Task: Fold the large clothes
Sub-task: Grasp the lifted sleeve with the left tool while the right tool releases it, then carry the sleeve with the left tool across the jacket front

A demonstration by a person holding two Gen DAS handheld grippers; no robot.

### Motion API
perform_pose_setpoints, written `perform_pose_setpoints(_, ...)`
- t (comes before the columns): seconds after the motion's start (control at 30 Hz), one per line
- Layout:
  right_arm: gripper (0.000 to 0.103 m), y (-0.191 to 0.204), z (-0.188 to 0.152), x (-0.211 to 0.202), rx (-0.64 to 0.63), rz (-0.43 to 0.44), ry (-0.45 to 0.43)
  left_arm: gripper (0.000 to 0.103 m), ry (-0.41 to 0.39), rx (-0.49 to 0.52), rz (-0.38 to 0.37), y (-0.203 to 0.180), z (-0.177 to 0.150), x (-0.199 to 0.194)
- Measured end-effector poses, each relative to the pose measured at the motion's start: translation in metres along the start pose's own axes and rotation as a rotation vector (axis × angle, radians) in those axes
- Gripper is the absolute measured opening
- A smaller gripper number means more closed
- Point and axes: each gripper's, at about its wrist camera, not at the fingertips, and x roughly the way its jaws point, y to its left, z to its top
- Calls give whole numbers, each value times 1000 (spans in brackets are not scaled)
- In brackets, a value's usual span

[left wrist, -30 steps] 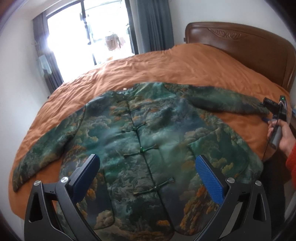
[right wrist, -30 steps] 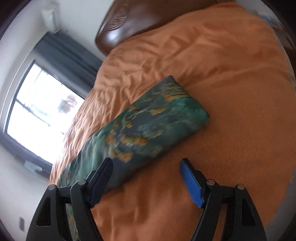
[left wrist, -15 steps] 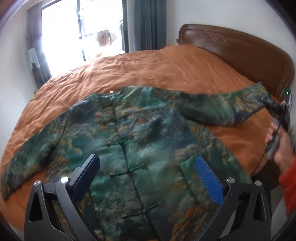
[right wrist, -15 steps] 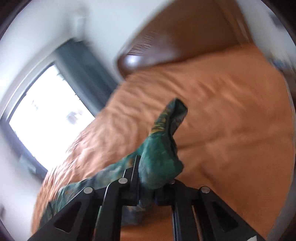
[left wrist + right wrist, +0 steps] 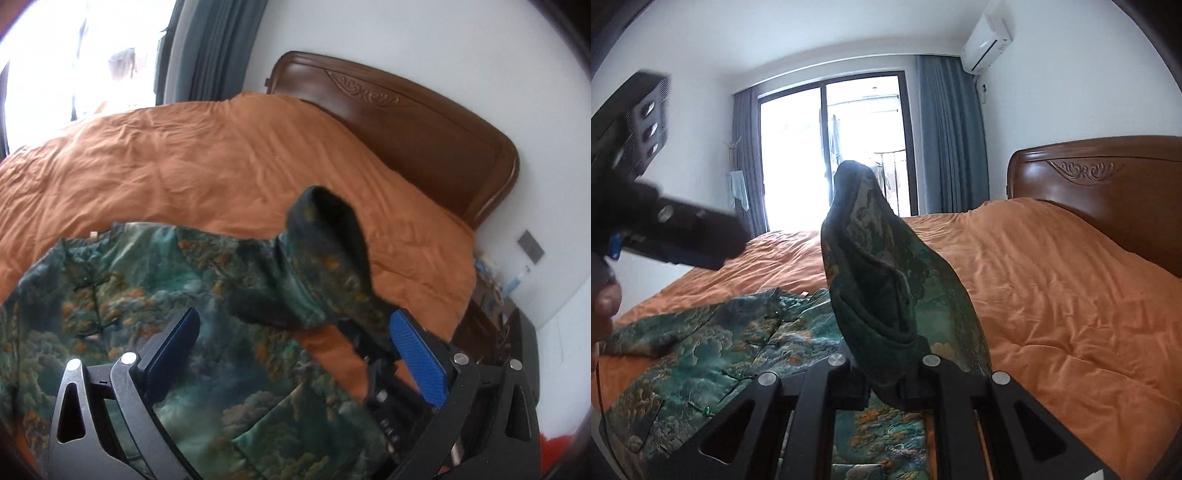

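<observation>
A green jacket (image 5: pixel 155 295) with an orange and teal landscape print lies front-up on the orange bedspread (image 5: pixel 192 162). My right gripper (image 5: pixel 884 384) is shut on the end of the jacket's sleeve (image 5: pixel 886 280) and holds it upright above the bed. The lifted sleeve (image 5: pixel 328 251) also shows in the left wrist view, with the right gripper below it. My left gripper (image 5: pixel 295 354) is open and empty, hovering above the jacket's body. It also shows at the upper left of the right wrist view (image 5: pixel 646 206).
A dark wooden headboard (image 5: pixel 406 129) stands at the right end of the bed. A bright window with grey-blue curtains (image 5: pixel 945 140) is at the far side. A cluttered bedside stand (image 5: pixel 491 291) sits by the right wall.
My right gripper has shut on the sleeve end and lifted it off the bed, swinging it inward toward the jacket's body. My left gripper has turned right, still open.
</observation>
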Motion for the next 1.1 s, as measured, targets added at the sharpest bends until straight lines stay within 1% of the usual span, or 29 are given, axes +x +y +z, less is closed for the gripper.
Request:
perform_pose_setpoints(0.07,10,15,-5,-2,-50,-3,8,103,9,-12,-8,-3,4,9)
perform_pose_setpoints(0.13,10,36,-9,-1,-105,-9,9,102,17,-27,18,-5,6,18)
perform_pose_setpoints(0.17,10,42,-11,-1,-130,-13,6,99,19,-25,38,-7,5,23)
perform_pose_setpoints(0.23,10,49,-14,1,-172,-18,-4,70,21,6,67,-11,1,29)
perform_pose_setpoints(0.27,10,50,-13,1,-183,-18,-8,27,40,19,69,-10,-1,34)
perform_pose_setpoints(0.3,10,53,-14,1,-191,-15,-11,9,66,10,62,-6,-2,38)
perform_pose_setpoints(0.33,13,54,-15,1,-192,-13,-11,9,77,-13,46,0,0,39)
perform_pose_setpoints(0.37,14,53,-16,1,-189,-10,-7,7,77,-27,53,6,0,39)
perform_pose_setpoints(0.4,22,52,-17,2,-183,-4,3,7,71,-18,83,11,3,39)
perform_pose_setpoints(0.43,52,50,-19,4,-178,20,21,7,65,-3,106,18,6,39)
perform_pose_setpoints(0.5,87,41,-19,6,-158,54,56,7,61,1,130,35,12,42)
perform_pose_setpoints(0.57,87,24,-20,4,-123,60,59,7,68,-3,176,59,15,47)
perform_pose_setpoints(0.67,87,-15,-14,17,-39,57,122,7,96,-22,254,99,9,62)
perform_pose_setpoints(0.77,87,-61,0,44,72,41,167,7,127,-79,316,144,-2,77)
perform_pose_setpoints(0.83,86,-81,11,72,95,51,206,7,142,-135,341,169,-9,82)
perform_pose_setpoints(0.9,83,-90,19,101,96,59,241,7,152,-198,347,193,-18,86)
perform_pose_setpoints(0.93,74,-90,23,118,92,84,267,7,153,-226,344,203,-22,87)
perform_pose_setpoints(0.97,71,-87,23,135,93,109,289,7,155,-251,341,211,-26,88)
perform_pose_setpoints(1.03,70,-80,22,166,91,164,345,8,166,-270,335,221,-32,92)
perform_pose_setpoints(1.07,69,-72,18,185,91,210,380,9,171,-269,335,223,-36,96)
perform_pose_setpoints(1.1,69,-65,12,199,92,239,395,12,176,-264,341,224,-39,99)
